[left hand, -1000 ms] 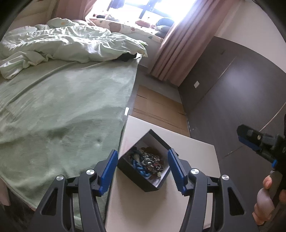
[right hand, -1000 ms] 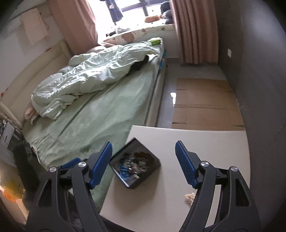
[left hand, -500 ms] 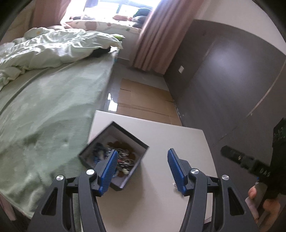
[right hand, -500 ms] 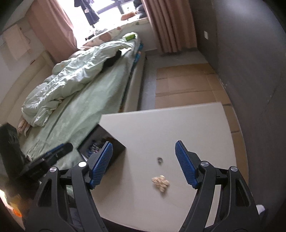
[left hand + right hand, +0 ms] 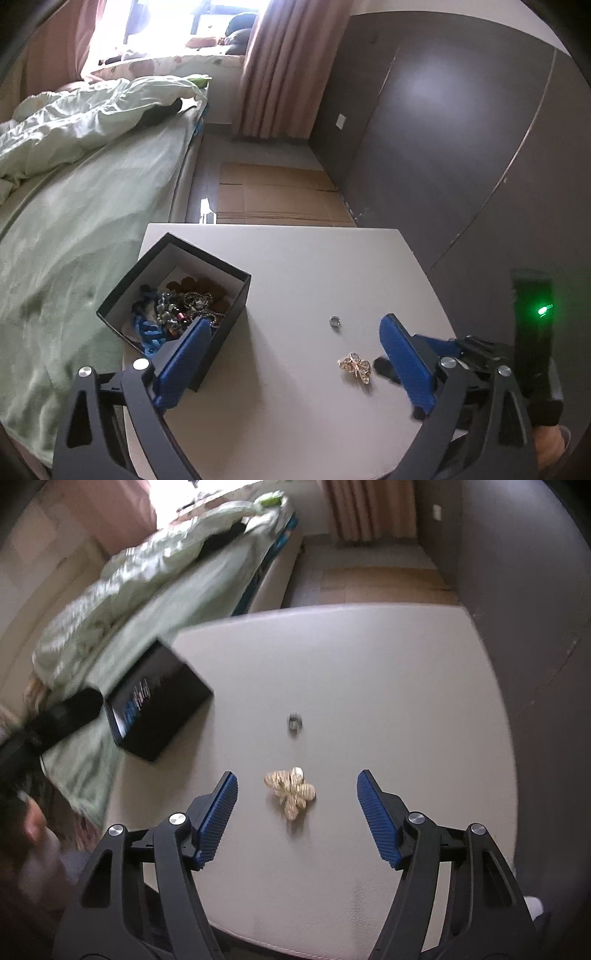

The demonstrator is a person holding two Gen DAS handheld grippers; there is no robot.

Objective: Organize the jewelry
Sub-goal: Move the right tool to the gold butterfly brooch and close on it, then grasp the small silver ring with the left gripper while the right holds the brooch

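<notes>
A black box (image 5: 221,317) full of mixed jewelry stands at the left edge of the white table (image 5: 314,258). A gold butterfly brooch (image 5: 354,367) and a small ring (image 5: 334,321) lie loose on the table to its right. My left gripper (image 5: 293,325) hovers between the box and the brooch, its jaws opening with nothing between them. My right gripper (image 5: 297,775) hangs low over the table with the brooch (image 5: 290,792) lying between its blue fingers, untouched; its jaws are closing. The ring (image 5: 294,723) lies just beyond, and the box (image 5: 155,701) is at the far left.
A bed with a green sheet (image 5: 74,240) and a crumpled duvet borders the table's left side. Flattened cardboard (image 5: 273,195) covers the floor beyond the table. A dark wall (image 5: 443,147) runs along the right. The right gripper's black body (image 5: 532,332) shows a green light.
My left gripper swung right, off the box toward the loose pieces, and its jaws widened. My right gripper sank toward the table until the brooch lay between its fingers.
</notes>
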